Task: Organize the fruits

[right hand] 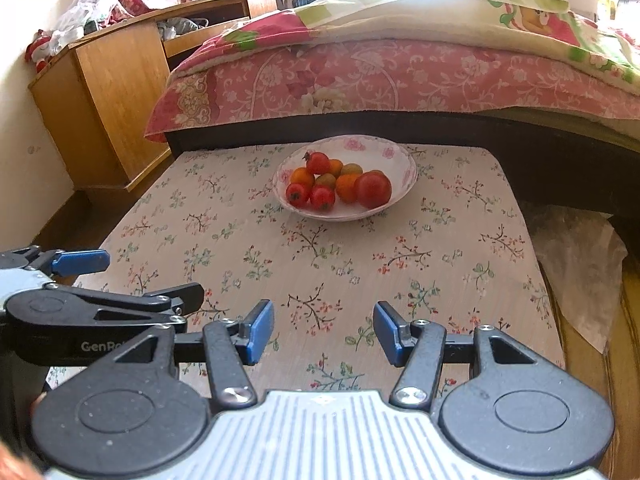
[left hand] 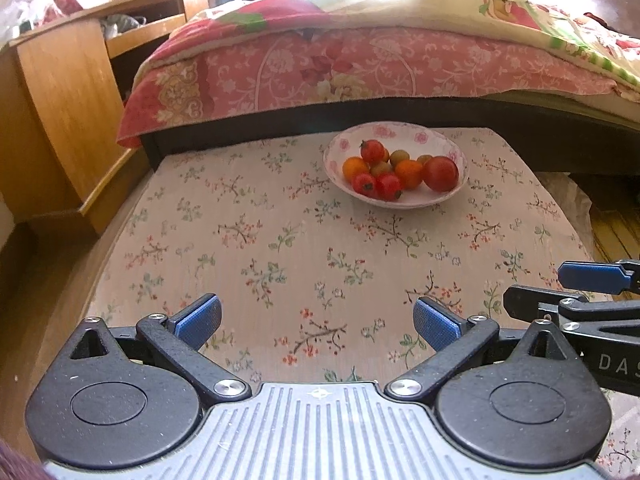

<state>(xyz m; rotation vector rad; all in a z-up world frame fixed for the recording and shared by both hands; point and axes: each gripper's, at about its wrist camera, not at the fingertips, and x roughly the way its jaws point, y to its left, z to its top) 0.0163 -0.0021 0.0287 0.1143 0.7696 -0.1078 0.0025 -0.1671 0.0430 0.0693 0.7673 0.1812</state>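
Looks like either the very start or the very end of the job, can't tell which from here: all fruit in sight sits piled in the shallow white ceramic bowl w/ pink flower rim (left hand: 456, 148), none loose on the beige floral-print tablecloth (left hand: 280, 240). In the bowl: one large round red tomato (left hand: 441, 173) on the right side, several small red cherry tomatoes (left hand: 372, 151), some orange ones (left hand: 355, 168), a couple greenish ones (left hand: 399, 157), all touching, heaped together. Bowl parked at far edge of table, just in front of the dark bed frame & pink floral bedspread (left hand: 360, 68), wooden bedside cabinet (left hand: 64, 108) off to the left. Left gripper w/ blue pads (left hand: 317, 320) hovering low at near edge of table, fingers spread wide, nothing between them, bowl well apart, ahead and slightly to its right. Right gripper w/ blue pads (right hand: 324, 330) alongside, also parted and empty, bowl ahead and just left of its centre line (right hand: 404, 160). Each gripper visible at the edge of the other's view, so side by side, close. If sorting still to come, next move prob calls for: reach fwd across the cloth, come down over one fruit from above, narrow the fingers first since the cherry toms are small, packed tight & likely to roll; big tomato on the outside looks the easiest first pick, soft squeeze only
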